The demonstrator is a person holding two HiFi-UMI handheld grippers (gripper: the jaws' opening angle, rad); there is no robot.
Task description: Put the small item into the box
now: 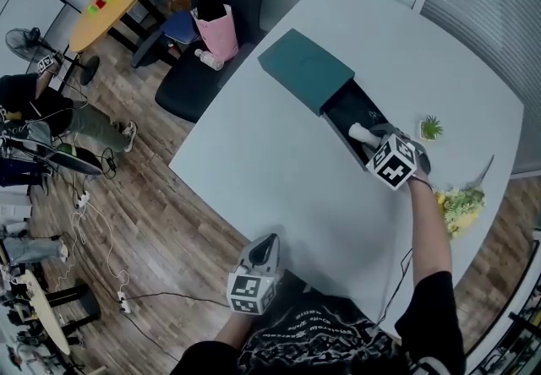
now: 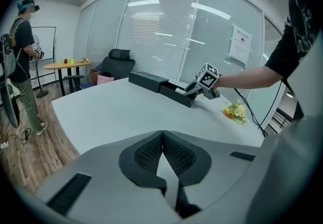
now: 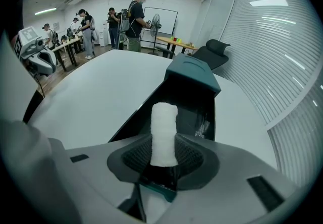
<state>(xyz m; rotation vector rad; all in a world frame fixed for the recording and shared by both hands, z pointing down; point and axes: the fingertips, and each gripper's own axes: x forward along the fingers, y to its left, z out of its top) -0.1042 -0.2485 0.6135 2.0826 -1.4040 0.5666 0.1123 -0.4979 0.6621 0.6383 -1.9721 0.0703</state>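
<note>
A dark teal box (image 1: 306, 67) lies on the white table (image 1: 279, 179), its black drawer (image 1: 355, 116) pulled out toward me. My right gripper (image 1: 372, 138) hangs over the drawer's near end, shut on a small white roll (image 3: 164, 134) that sticks out over the drawer's dark inside (image 3: 194, 109). The same roll (image 1: 365, 133) shows in the head view just above the drawer. My left gripper (image 1: 264, 252) hovers at the table's near edge, shut with its pads (image 2: 151, 151) pressed together and nothing between them.
A small green plant (image 1: 432, 127) and a yellow-green flower bunch (image 1: 461, 203) lie on the table right of the drawer. A black office chair (image 1: 211, 19) and a pink bag (image 1: 218, 34) stand beyond the table's left edge. Several people stand in the far room.
</note>
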